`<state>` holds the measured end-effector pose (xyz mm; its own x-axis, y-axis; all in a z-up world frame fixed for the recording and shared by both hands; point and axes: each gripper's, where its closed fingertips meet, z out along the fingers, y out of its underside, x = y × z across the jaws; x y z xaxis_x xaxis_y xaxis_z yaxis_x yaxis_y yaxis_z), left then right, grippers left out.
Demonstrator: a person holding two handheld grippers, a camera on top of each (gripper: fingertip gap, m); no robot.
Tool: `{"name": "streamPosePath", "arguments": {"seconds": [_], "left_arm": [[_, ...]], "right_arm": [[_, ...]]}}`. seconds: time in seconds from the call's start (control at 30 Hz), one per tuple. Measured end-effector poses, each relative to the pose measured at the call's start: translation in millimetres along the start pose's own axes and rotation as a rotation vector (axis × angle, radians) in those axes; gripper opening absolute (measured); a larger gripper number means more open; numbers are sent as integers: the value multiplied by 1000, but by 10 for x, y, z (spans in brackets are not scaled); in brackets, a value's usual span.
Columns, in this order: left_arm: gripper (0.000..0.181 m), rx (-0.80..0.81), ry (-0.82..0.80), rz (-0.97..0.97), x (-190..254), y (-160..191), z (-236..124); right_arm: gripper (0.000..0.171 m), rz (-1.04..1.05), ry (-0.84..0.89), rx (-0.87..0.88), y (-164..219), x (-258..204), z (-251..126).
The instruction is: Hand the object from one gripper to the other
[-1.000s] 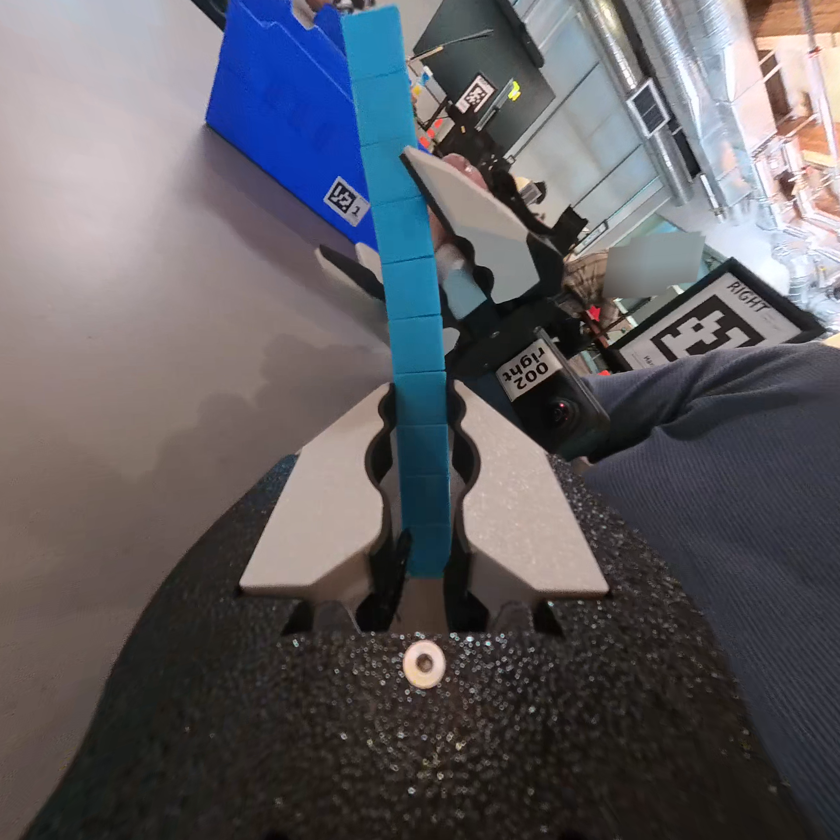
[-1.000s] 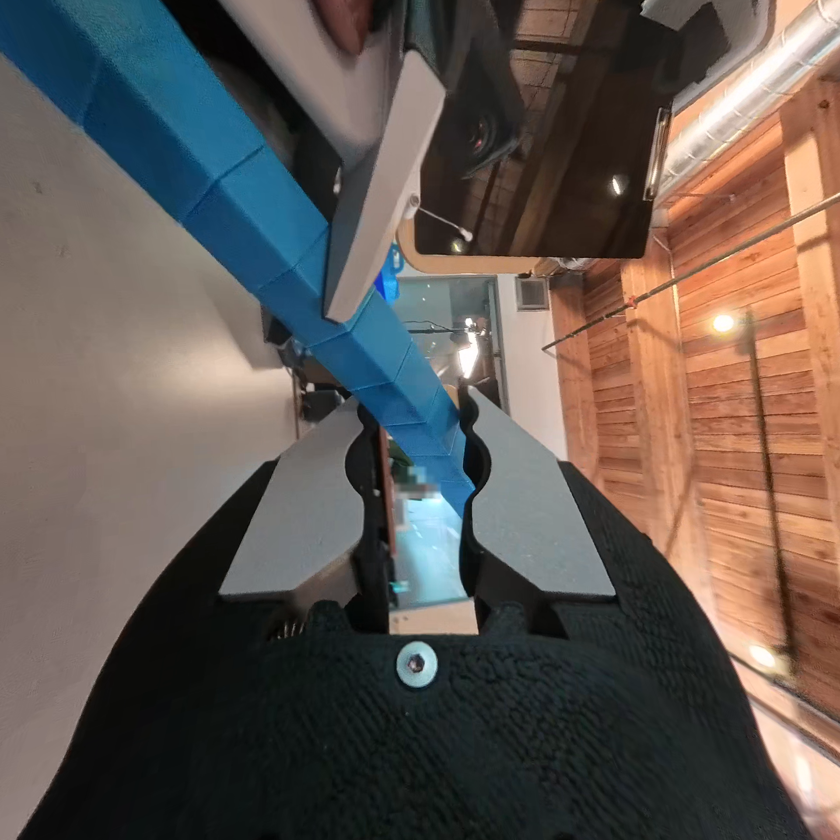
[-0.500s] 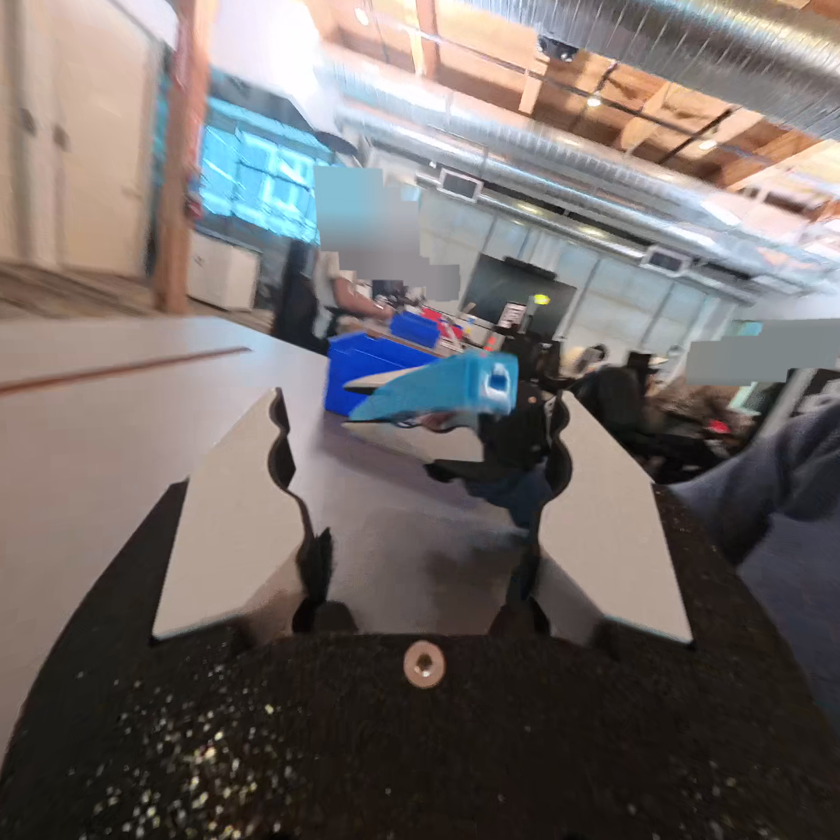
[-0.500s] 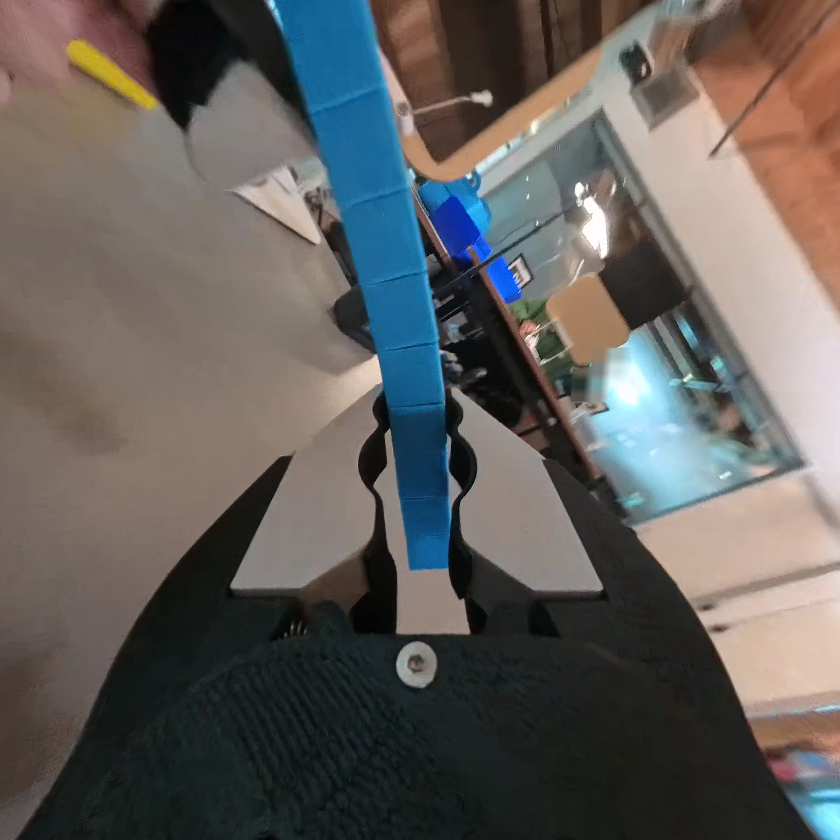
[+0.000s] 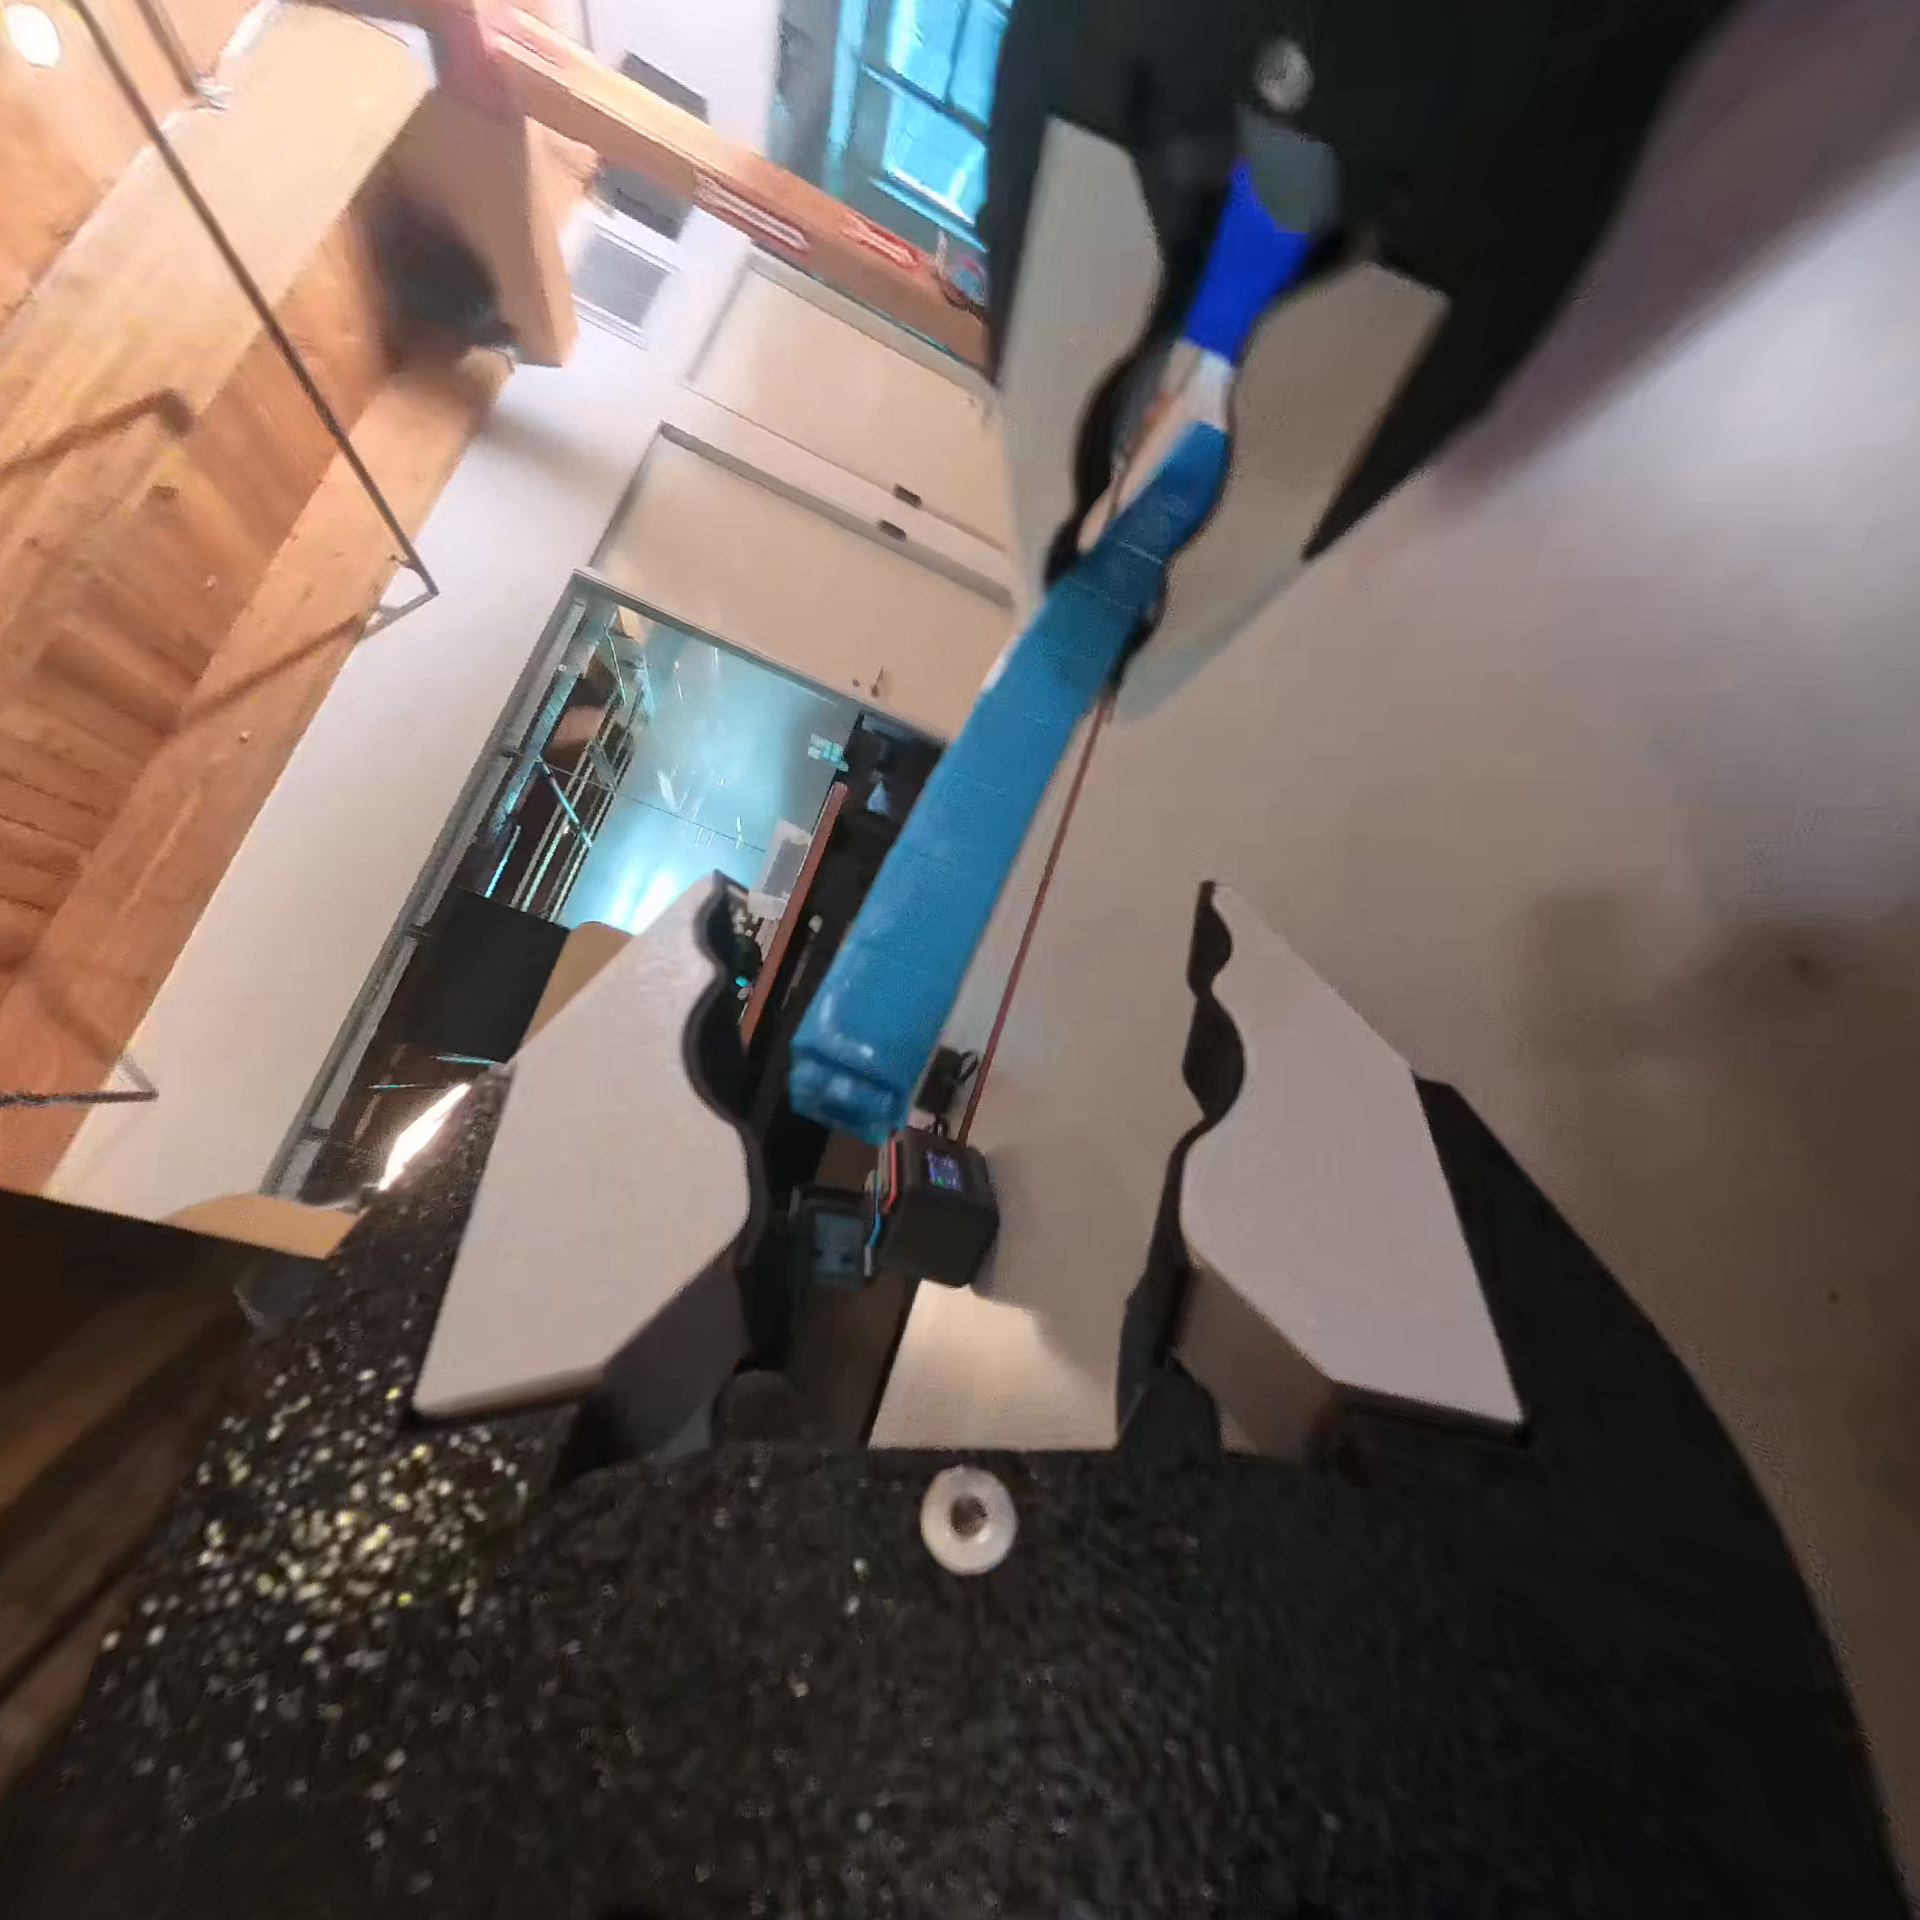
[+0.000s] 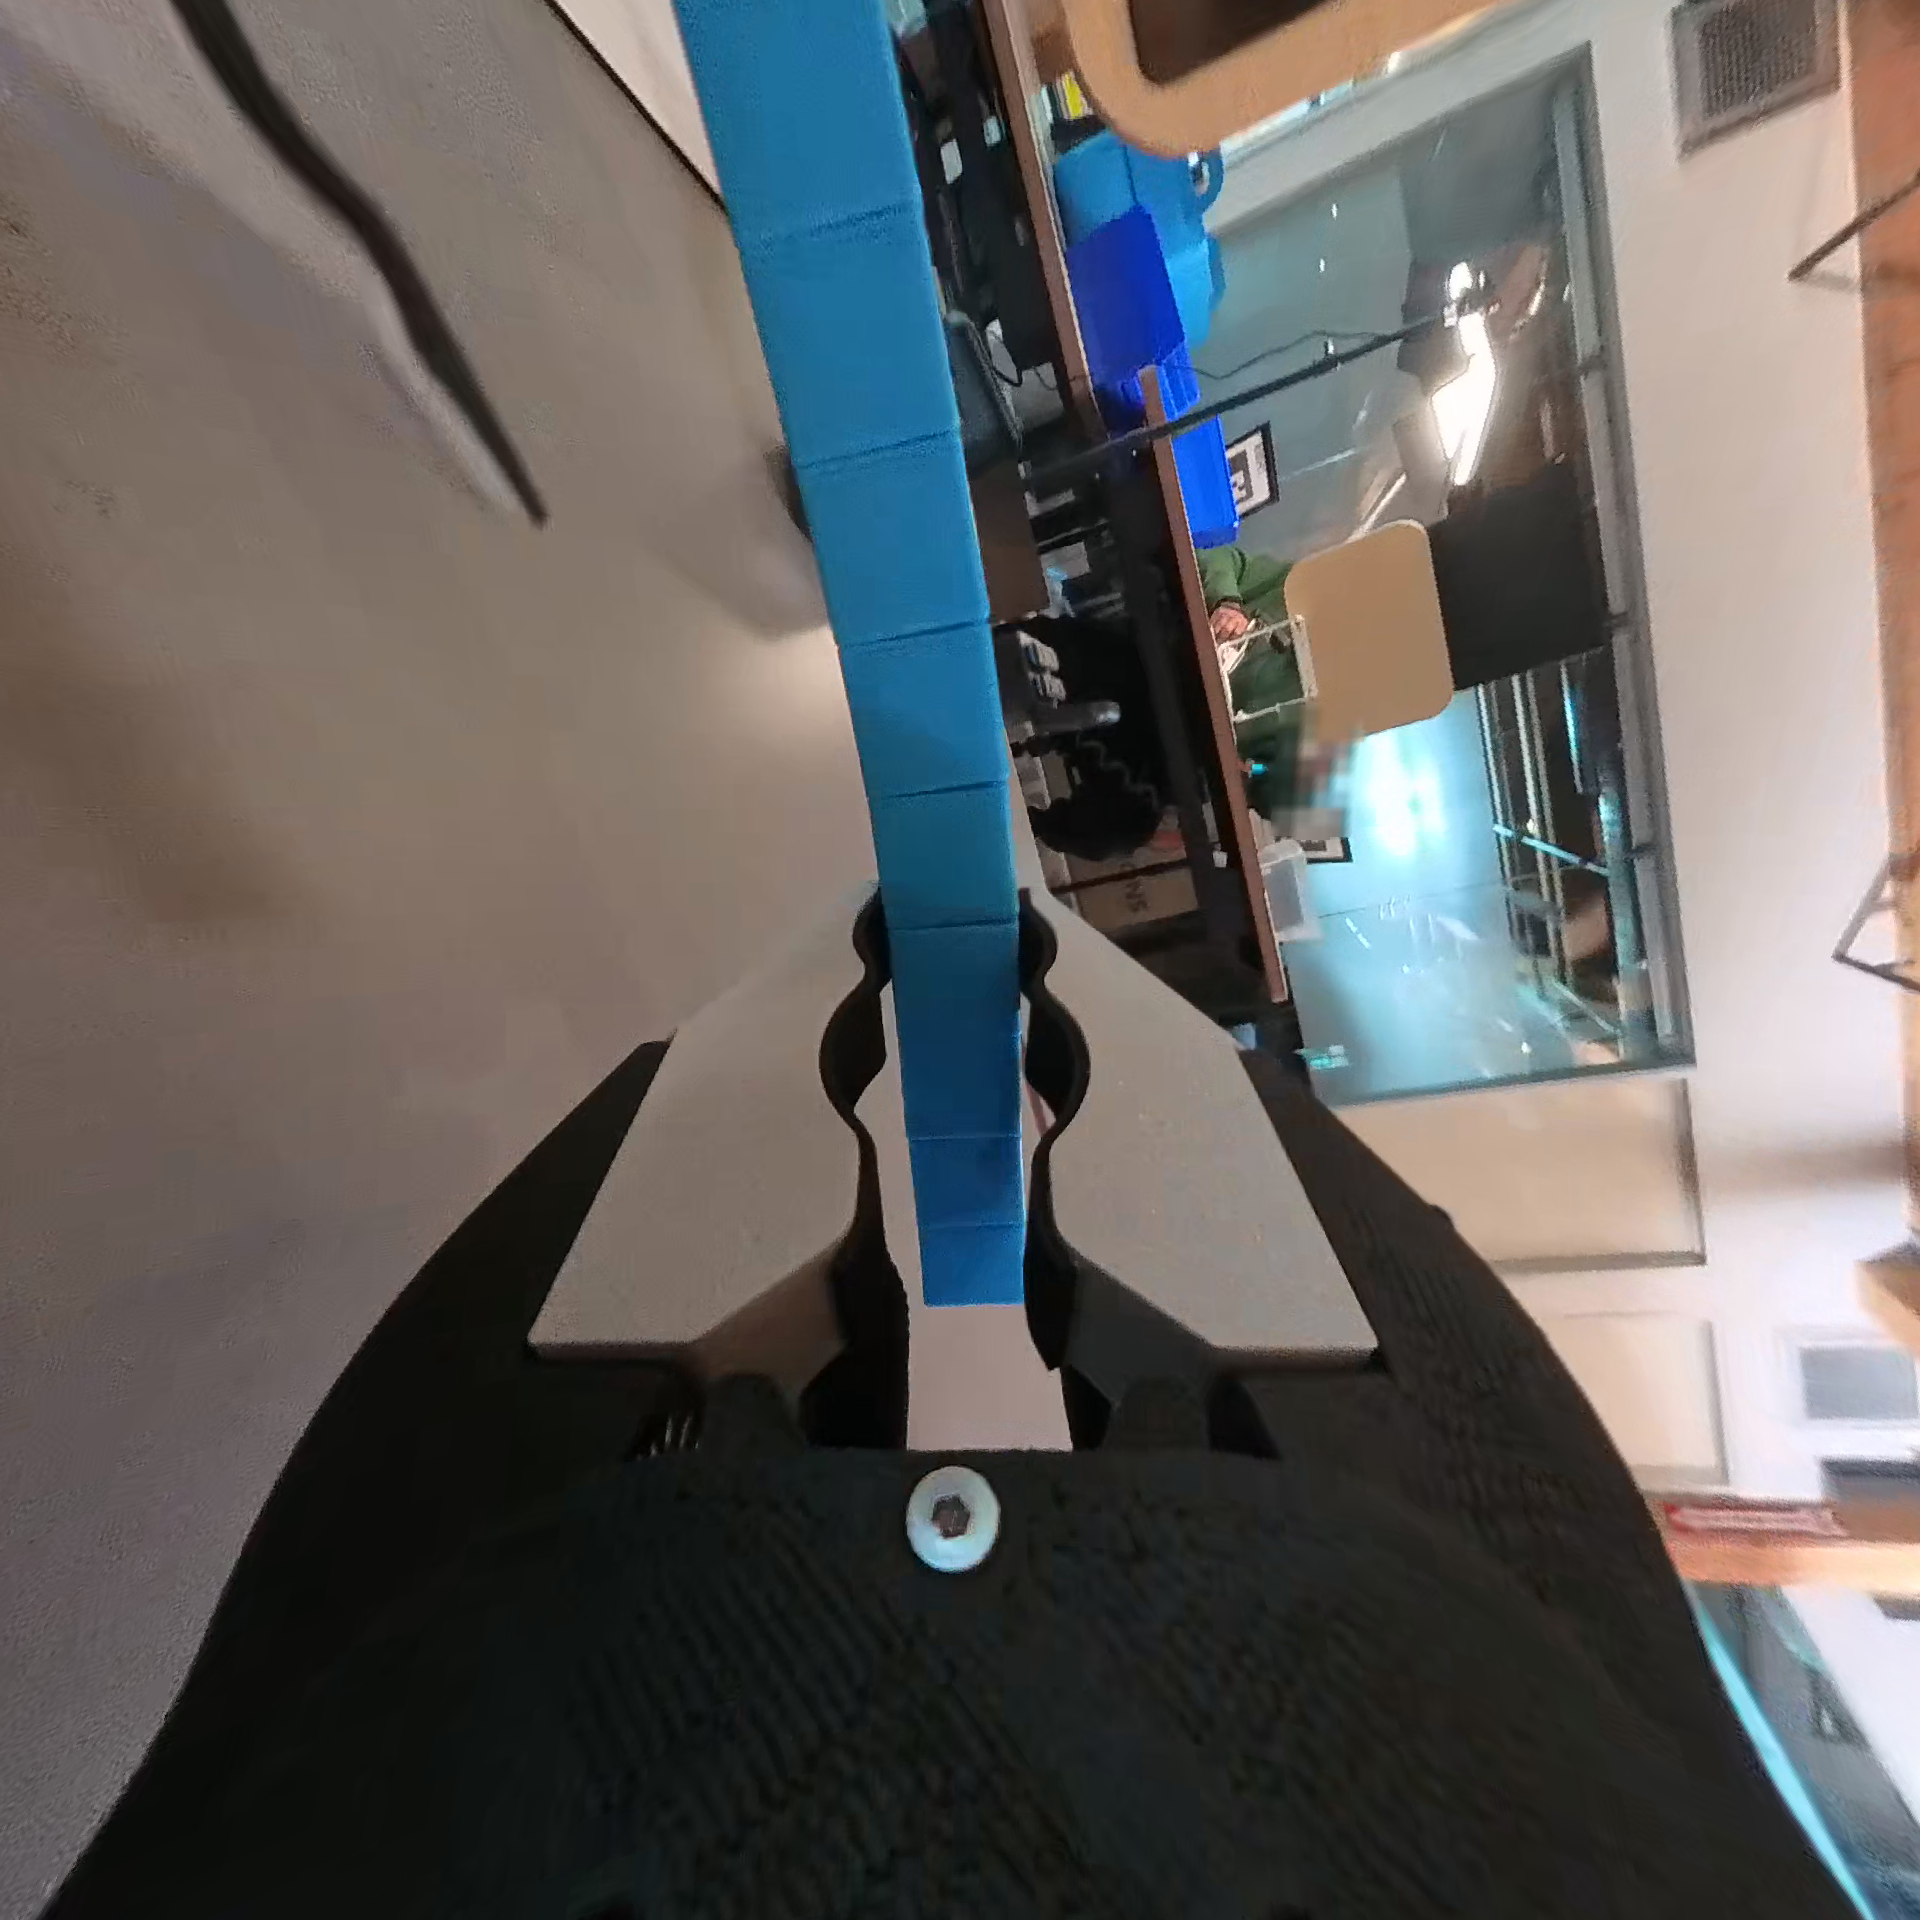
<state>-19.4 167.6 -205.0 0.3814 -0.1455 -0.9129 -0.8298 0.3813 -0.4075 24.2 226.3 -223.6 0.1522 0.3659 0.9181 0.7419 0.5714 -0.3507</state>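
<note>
Your left tongs (image 5: 961,1049) stood spread wide with nothing between the two grey fingers (image 5: 613,1184); the free end of the blue segmented bar (image 5: 966,831) hung in the gap, nearer the left finger and touching neither as far as the view showed. Farther off in that view, your right tongs (image 5: 1174,416) were pinched on the bar's other end.

From the right wrist view, the right tongs (image 6: 951,1049) were pressed against the one blue bar (image 6: 894,623), its lower end seated deep between the wavy black pads (image 6: 852,1049), the bar rising out of the top of the frame, leaning a little to the left. The grey desk (image 6: 364,831) lay to the left of the bar.

To the right of the bar, blue bins (image 6: 1132,270) sat stacked on another desk; how many there were and what was in them could not be made out.
</note>
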Motion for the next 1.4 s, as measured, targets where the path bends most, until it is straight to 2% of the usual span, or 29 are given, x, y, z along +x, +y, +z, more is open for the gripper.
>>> {"name": "streamPosePath", "arguments": {"seconds": [0.1, 0.13, 0.2, 0.23, 0.33, 0.4, 0.47, 0.57, 0.63, 0.73, 0.77, 0.8, 0.83, 0.87, 0.9, 0.93, 1.03, 1.13, 1.2, 1.3, 1.4], "left_arm": [[48, -75, -44, 100, 17, 108, 49], [30, -85, -56, 115, 3, 122, 45], [21, -110, -24, 96, 35, 159, 54], [20, -125, -37, 51, -2, 179, 63], [20, -121, -18, -234, -120, 192, 63], [20, -78, 96, -509, -100, 161, 55], [20, -15, 301, -811, 15, 57, 34], [20, 68, 586, -1196, 152, -105, -21], [20, 93, 696, -1310, 209, -144, -63], [20, 143, 775, -1383, 230, -222, -103], [20, 164, 755, -1390, 199, -229, -91], [28, 203, 703, -1405, 119, -239, -62], [70, 248, 641, -1428, 12, -247, -37], [97, 268, 591, -1444, -71, -234, -22], [109, 282, 544, -1442, -143, -209, -14], [110, 292, 473, -1428, -221, -157, -6], [97, 271, 315, -1376, -349, 24, 0], [89, 231, 253, -1352, -354, 133, 20], [86, 200, 246, -1328, -305, 175, 46], [82, 158, 253, -1284, -207, 199, 86], [79, 131, 276, -1254, -108, 184, 118]], "right_arm": [[21, -38, -1, 14, -44, -41, 4], [21, -49, 1, 17, -47, -53, 10], [23, -63, 84, 68, -116, 46, -4], [31, -62, 152, 113, -186, 144, -34], [93, -23, 231, 178, -299, 303, -96], [105, -71, 320, 191, -314, 411, -146], [101, -210, 429, 196, -335, 465, -204], [79, -389, 499, 215, -433, 378, -236], [73, -445, 516, 242, -537, 318, -261], [36, -510, 497, 260, -619, 226, -286], [33, -513, 481, 247, -599, 216, -266], [31, -502, 442, 228, -555, 199, -233], [29, -474, 408, 207, -501, 205, -209], [28, -446, 399, 169, -435, 271, -211], [28, -424, 398, 102, -340, 392, -234], [28, -385, 397, 23, -225, 551, -292], [28, -123, 316, -226, 252, 1089, -625], [28, 305, 121, -542, 1060, 1433, -1082], [28, 545, 50, -750, 1708, 1567, -1375], [27, 876, -181, -1005, 2561, 1282, -1638], [28, 1087, -378, -1165, 3062, 805, -1775]]}}
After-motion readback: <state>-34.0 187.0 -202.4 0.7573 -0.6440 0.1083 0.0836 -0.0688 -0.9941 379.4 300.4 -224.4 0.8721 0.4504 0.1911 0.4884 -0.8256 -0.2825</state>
